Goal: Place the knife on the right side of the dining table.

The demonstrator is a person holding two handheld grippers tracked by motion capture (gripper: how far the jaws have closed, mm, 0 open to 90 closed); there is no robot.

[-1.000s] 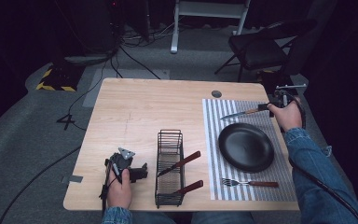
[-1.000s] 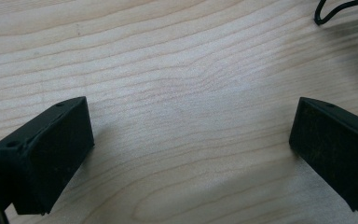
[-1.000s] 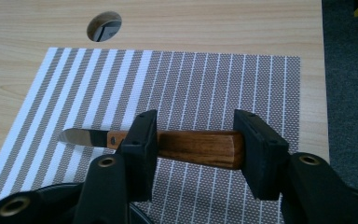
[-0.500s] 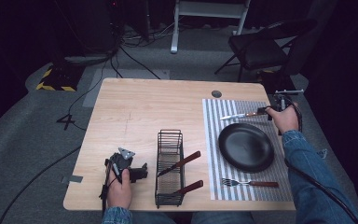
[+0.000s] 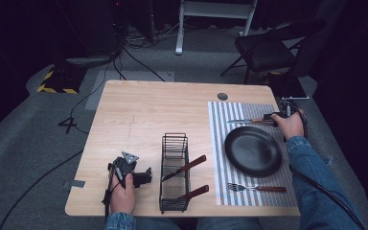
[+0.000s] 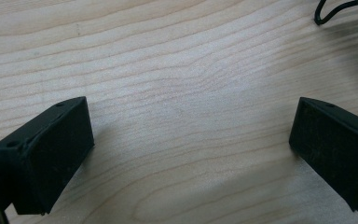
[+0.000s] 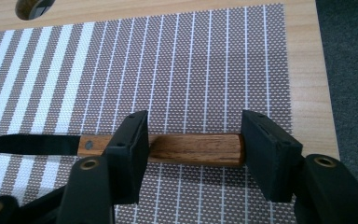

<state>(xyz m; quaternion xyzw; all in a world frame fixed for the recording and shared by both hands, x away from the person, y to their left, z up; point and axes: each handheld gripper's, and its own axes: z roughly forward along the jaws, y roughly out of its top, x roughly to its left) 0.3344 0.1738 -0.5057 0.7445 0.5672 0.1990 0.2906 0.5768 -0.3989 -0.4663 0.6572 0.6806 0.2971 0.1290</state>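
I am letting go of the wooden-handled knife with a dark blade (image 7: 121, 145): my right gripper (image 7: 193, 151) has just been opening its jaws, which now stand wide, the brown handle lying crosswise between them on the brown-and-white striped woven placemat (image 7: 205, 70). I judge the setting-down nearly done; next I must lift straight clear without nudging it. My left gripper (image 6: 191, 144) rests open over bare pale wooden table (image 6: 177, 60).
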